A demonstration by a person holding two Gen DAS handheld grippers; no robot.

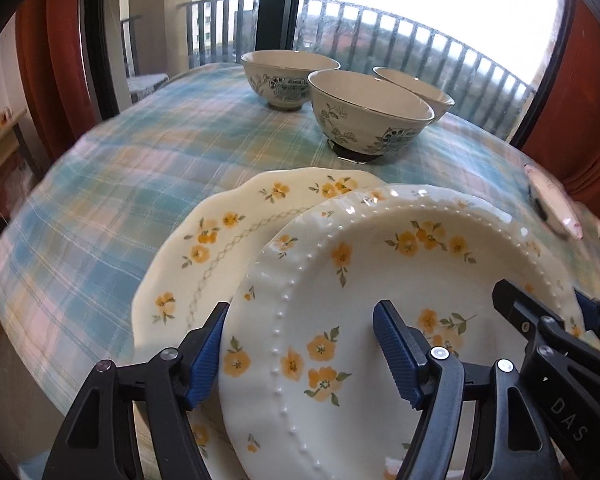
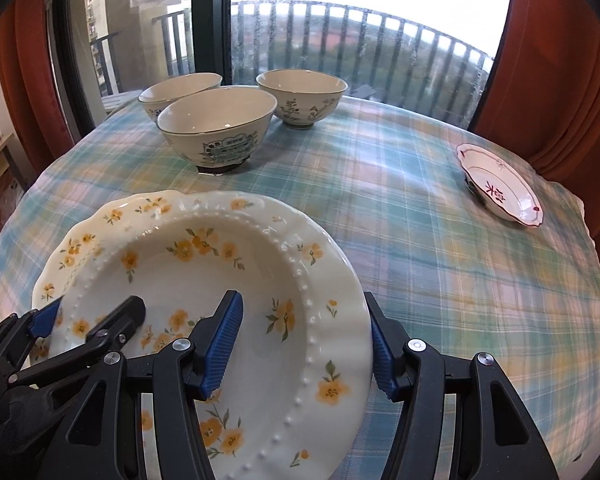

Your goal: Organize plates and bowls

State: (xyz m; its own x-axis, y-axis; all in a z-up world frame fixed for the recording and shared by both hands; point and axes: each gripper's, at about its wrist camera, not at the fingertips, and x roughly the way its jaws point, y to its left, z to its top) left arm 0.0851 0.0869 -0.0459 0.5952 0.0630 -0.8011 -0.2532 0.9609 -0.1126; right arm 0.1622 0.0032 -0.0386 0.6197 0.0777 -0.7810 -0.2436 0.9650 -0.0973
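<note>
Now, top plate [image 1: 380, 280]: lying on scalloped plate [image 1: 204, 248], rim between both grippers' fingers.
Left gripper [image 1: 300, 350]: spread wide, straddling left rim.
Right gripper [image 2: 306, 342]: spread, straddling right rim.
Bowls [image 2: 216, 128]: clustered beyond.

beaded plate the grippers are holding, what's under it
Another plate, scalloped with yellow flowers, lies under the beaded plate. Only its left and far rim show; the rest is covered. The left gripper and right gripper straddle the beaded plate's rim.
</note>
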